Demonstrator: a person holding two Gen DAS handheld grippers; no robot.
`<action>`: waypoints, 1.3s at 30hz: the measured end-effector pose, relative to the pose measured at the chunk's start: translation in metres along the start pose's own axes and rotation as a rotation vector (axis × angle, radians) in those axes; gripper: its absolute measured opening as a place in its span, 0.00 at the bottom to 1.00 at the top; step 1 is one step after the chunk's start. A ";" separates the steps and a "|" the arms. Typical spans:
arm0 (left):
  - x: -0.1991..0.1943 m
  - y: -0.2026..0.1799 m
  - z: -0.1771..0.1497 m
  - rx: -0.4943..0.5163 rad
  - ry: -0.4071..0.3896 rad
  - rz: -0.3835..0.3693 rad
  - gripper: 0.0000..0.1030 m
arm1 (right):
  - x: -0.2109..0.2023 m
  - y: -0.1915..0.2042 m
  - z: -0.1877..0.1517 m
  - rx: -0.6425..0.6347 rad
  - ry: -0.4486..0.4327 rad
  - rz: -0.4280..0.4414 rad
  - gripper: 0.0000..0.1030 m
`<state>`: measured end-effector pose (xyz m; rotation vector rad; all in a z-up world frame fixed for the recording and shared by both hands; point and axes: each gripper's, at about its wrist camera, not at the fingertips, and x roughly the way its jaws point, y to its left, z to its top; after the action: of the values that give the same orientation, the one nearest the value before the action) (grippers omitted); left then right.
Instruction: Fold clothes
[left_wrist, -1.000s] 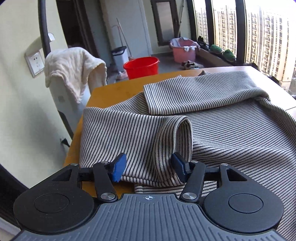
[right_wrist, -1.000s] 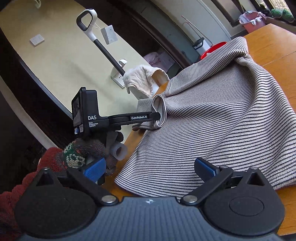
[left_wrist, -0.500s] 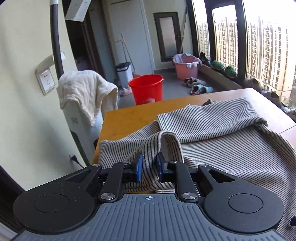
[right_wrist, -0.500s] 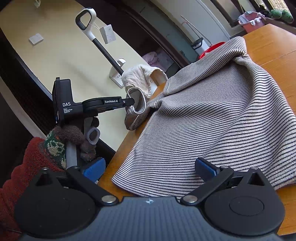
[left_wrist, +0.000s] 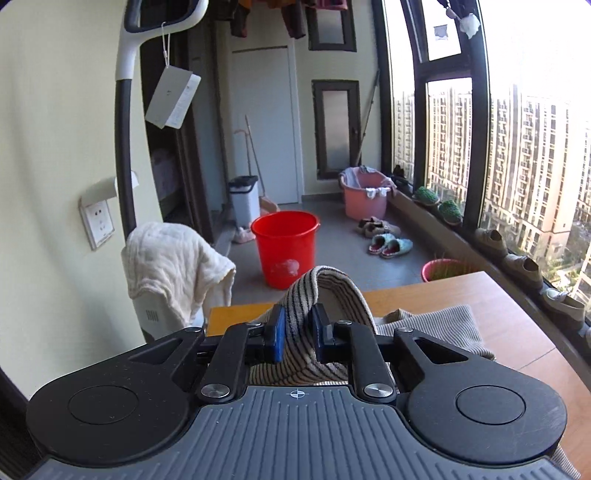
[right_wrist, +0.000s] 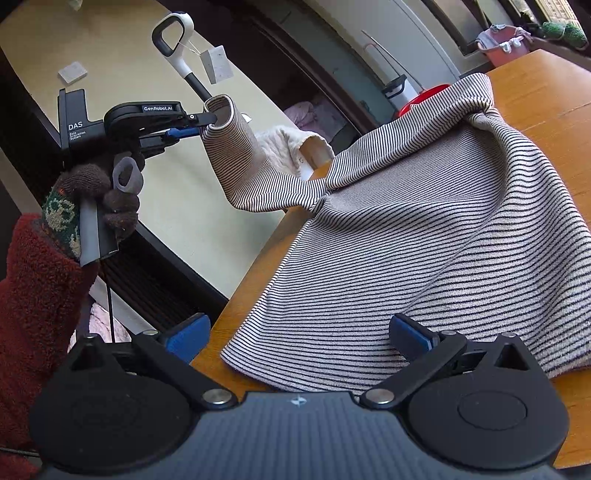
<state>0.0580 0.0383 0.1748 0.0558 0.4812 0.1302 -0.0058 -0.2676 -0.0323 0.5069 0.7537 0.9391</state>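
A beige top with thin black stripes (right_wrist: 424, 236) lies spread on the wooden table (right_wrist: 546, 96). My left gripper (left_wrist: 297, 334) is shut on the cuff of its sleeve (left_wrist: 325, 291), and the blue pads (left_wrist: 279, 332) pinch the fabric. In the right wrist view the left gripper (right_wrist: 207, 123) holds that sleeve (right_wrist: 236, 155) high above the table's left edge, in a gloved hand (right_wrist: 92, 192). My right gripper (right_wrist: 299, 338) stands open low over the hem of the top, with no cloth between its fingers.
Beyond the table's far edge stand a red bucket (left_wrist: 284, 253), a white bin (left_wrist: 243, 199) and a pink tub (left_wrist: 364, 192). A cream towel (left_wrist: 173, 266) drapes over an appliance at the left. A mop handle (left_wrist: 123, 129) rises by the wall. Windows run along the right.
The left gripper shut on the sleeve cuff and rose, lifting the sleeve off the table. The right gripper stayed where it was, open.
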 end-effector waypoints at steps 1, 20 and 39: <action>0.000 -0.006 0.008 0.007 -0.013 -0.005 0.17 | 0.000 0.000 0.000 -0.001 0.000 0.001 1.00; 0.033 -0.167 0.081 0.054 -0.133 -0.281 0.27 | 0.000 0.002 -0.006 -0.049 -0.003 -0.021 1.00; 0.078 -0.079 -0.098 -0.095 0.271 -0.262 0.74 | 0.007 0.009 -0.003 -0.064 0.000 -0.074 1.00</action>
<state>0.0894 -0.0267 0.0454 -0.1190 0.7473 -0.0980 -0.0103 -0.2572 -0.0305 0.4198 0.7356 0.8913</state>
